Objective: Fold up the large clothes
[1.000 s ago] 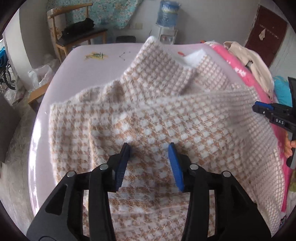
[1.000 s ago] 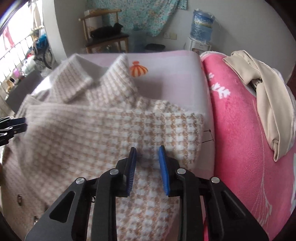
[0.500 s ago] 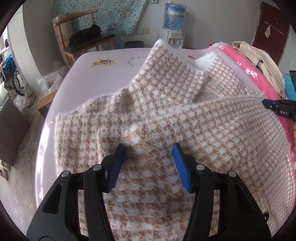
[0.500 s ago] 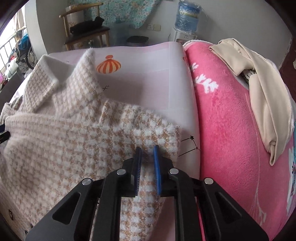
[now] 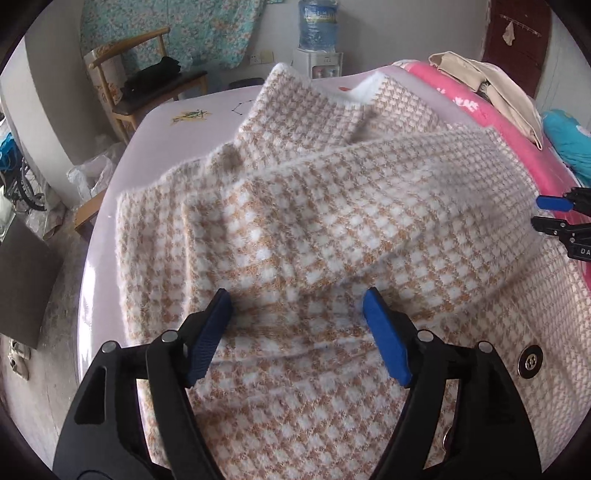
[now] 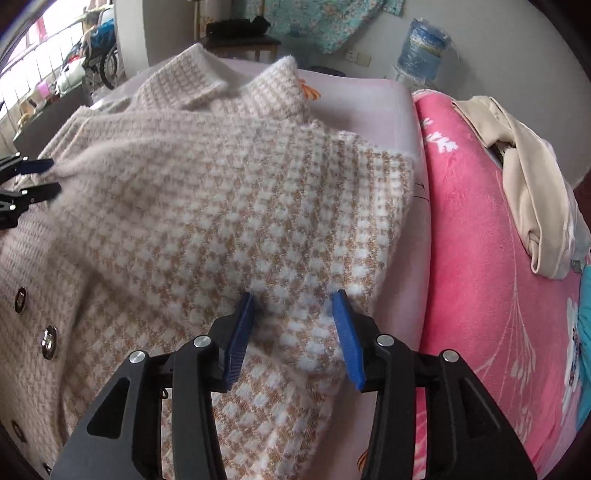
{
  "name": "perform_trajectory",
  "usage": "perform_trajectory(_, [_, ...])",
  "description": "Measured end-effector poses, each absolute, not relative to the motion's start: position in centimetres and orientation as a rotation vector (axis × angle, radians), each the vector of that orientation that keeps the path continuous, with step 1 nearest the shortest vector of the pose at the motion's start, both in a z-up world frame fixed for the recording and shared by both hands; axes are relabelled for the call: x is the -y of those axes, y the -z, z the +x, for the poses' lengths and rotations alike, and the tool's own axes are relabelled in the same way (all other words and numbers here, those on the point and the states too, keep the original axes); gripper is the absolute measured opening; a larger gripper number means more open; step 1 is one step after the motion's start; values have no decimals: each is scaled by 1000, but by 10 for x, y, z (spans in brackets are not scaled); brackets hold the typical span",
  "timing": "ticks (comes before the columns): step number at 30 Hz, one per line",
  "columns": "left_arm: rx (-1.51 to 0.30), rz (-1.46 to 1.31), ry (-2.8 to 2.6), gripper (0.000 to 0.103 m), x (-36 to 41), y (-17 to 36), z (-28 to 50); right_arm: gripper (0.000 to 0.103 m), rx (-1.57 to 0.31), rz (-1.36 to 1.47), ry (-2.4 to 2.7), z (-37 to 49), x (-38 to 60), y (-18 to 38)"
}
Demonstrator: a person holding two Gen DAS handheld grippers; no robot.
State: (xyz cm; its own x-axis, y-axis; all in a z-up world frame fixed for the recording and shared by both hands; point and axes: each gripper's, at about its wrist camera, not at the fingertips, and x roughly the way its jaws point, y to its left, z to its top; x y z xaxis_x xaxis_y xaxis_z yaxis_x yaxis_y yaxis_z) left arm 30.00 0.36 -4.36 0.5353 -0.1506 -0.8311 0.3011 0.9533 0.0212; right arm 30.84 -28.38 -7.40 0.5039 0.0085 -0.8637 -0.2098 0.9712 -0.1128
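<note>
A fuzzy tan-and-white houndstooth coat lies spread on a pale pink bed, sleeves folded across its body, collar at the far end. It also shows in the right wrist view, with metal snap buttons at the left. My left gripper is open and empty, just above the coat's lower left part. My right gripper is open and empty over the coat's right edge. Each gripper's tips show at the other view's edge: the right gripper and the left gripper.
A pink blanket with a beige garment lies along the bed's right side. A wooden chair with dark clothes and a water dispenser stand beyond the bed. The bed's left edge drops to the floor.
My right gripper was nearly closed on the coat's edge half a second ago and has opened wide. My left gripper has opened wider. The sleeve now lies flatter across the coat.
</note>
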Motion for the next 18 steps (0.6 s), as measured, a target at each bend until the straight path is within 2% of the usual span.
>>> perform_trajectory(4, [-935, 89, 271, 72, -23, 17, 267, 43, -973, -146, -131, 266, 283, 38])
perform_trajectory(8, [-943, 103, 294, 80, -33, 10, 211, 44, -966, -134, -162, 205, 274, 28])
perform_trajectory(10, [-968, 123, 305, 84, -34, 17, 183, 44, -981, -113, -191, 178, 272, 37])
perform_trajectory(14, [-1043, 133, 316, 84, -31, 45, 137, 44, -1071, -132, -178, 148, 273, 77])
perform_trajectory(18, [-1036, 134, 266, 84, -37, 66, 112, 12, -1090, 28, -117, 141, 315, 83])
